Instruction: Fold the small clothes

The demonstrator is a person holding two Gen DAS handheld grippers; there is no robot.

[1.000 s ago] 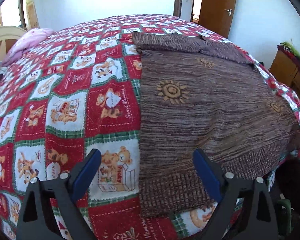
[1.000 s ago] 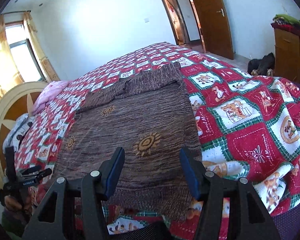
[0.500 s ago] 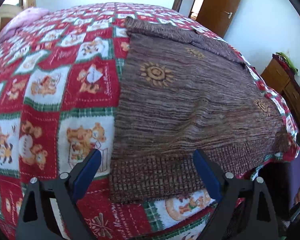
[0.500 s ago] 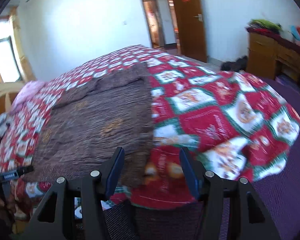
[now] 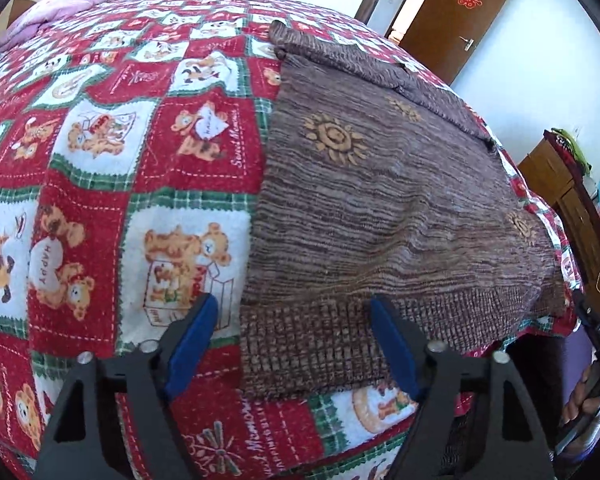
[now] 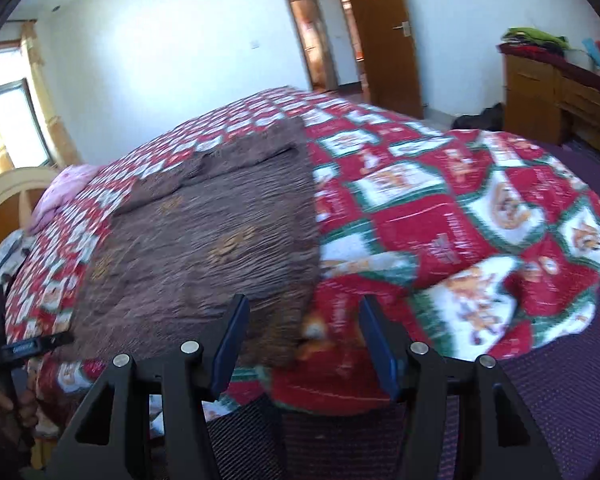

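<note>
A brown knitted sweater (image 5: pixel 380 200) with yellow sun motifs lies flat on the bed, its ribbed hem (image 5: pixel 312 348) toward me. My left gripper (image 5: pixel 291 306) hovers low over the hem's left corner. Its jaws are closing with that corner between them, one blue pad over the quilt and the other on the ribbing, and they do not pinch it. In the right wrist view the sweater (image 6: pixel 204 240) is blurred. My right gripper (image 6: pixel 304 308) stands open over the hem's right corner, apart from the cloth.
The bed carries a red, white and green teddy-bear quilt (image 5: pixel 100 160) that drops off at the near edge (image 6: pixel 340 392). A pink pillow (image 5: pixel 56 4) lies at the head. A wooden dresser (image 6: pixel 548 92) and a brown door (image 5: pixel 460 20) stand beyond the bed.
The left gripper tilted down over the hem's left corner and its jaws narrowed. The right gripper's view swung right, so the hem's right corner now sits between its fingers.
</note>
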